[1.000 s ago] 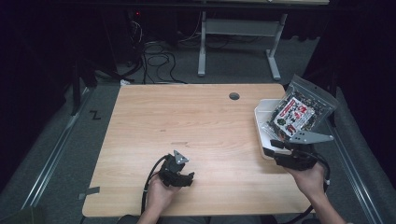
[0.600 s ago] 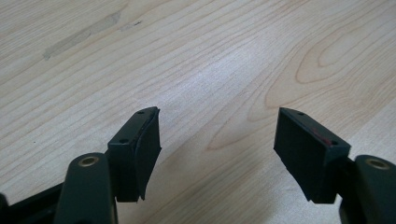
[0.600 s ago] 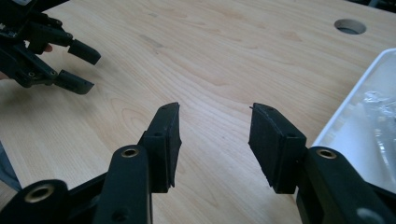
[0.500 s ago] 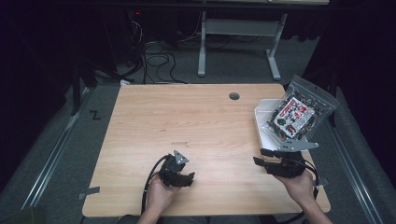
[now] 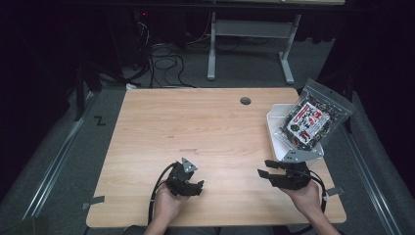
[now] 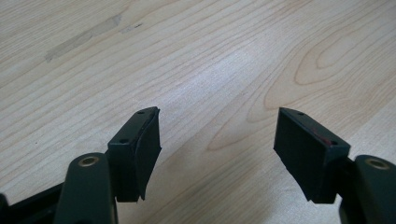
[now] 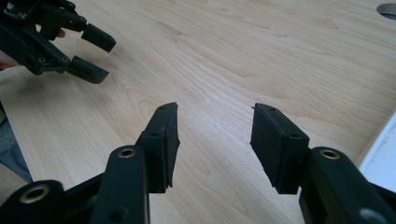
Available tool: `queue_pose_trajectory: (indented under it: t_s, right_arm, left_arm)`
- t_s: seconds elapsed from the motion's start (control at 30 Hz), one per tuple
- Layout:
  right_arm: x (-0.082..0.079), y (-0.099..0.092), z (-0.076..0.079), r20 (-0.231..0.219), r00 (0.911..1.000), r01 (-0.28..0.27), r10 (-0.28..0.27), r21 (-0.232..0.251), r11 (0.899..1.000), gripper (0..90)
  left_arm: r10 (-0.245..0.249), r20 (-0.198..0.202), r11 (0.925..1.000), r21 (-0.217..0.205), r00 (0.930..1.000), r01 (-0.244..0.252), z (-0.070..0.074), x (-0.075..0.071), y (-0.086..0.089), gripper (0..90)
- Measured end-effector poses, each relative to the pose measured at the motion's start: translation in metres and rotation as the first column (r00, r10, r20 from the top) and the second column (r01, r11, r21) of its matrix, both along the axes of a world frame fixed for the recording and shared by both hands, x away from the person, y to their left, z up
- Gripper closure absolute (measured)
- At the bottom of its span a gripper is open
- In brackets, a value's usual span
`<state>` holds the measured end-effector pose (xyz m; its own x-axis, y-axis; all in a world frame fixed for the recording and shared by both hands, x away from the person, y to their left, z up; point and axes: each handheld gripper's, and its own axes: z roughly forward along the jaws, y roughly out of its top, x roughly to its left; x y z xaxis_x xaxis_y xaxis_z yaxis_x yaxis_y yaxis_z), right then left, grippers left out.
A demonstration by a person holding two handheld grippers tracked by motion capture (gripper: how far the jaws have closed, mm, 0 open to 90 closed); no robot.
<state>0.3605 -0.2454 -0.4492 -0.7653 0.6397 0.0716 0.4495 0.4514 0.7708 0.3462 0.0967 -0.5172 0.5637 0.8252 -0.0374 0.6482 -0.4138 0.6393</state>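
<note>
From up high we see a wooden table (image 5: 215,127) with a small round hole (image 5: 245,101) near its far edge. A white tray (image 5: 275,142) sits at the right edge of the table. A clear bag of snacks (image 5: 313,119) leans in the tray and sticks out past the table's side. Our right gripper (image 5: 264,173) is near the front of the table, just in front of the tray but not touching it. Our left gripper (image 5: 197,188) rests near the front edge too, well apart from the bag. A black cable (image 5: 155,196) trails from it.

In the left gripper view we see its two black jaws standing wide apart. There is just bare wood between them.

In the right gripper view the right gripper (image 7: 214,135) has its jaws apart as well, and they have just been opening. Nothing is between them but the table top. The white tray (image 7: 383,154) peeks in at the right edge, close by. Far off at the top left we see the left gripper (image 7: 91,56) in its hand, with its jaws open too.
</note>
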Motion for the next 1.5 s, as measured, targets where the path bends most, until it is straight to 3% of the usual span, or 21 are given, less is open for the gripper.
queue_pose_trajectory:
  t_s: [0.63,0.83,1.27,1.5]
  right_arm:
    - [0.005,0.019,-0.012,-0.027,0.9984,-0.051,0.05,-0.056,0.997,49.2]
    - [0.01,0.018,-0.017,-0.04,0.9989,-0.027,0.025,-0.039,0.999,49.1]
    - [0.018,0.023,-0.03,-0.074,0.9968,-0.035,0.028,-0.097,0.995,49.0]
    - [0.024,0.023,-0.034,-0.081,0.9966,-0.02,0.012,-0.091,0.996,48.9]
  left_arm:
    - [-0.003,0.007,1.0,0.006,1.0,0.003,0.0,0.0,-0.001,31.9]
    - [-0.007,0.009,1.0,0.007,0.9999,0.007,0.001,-0.001,-0.002,31.9]
    - [-0.007,0.007,1.0,0.006,1.0,0.007,0.001,-0.001,-0.002,32.0]
    - [-0.011,0.008,0.9999,0.009,0.9999,0.011,0.001,-0.001,-0.003,32.0]
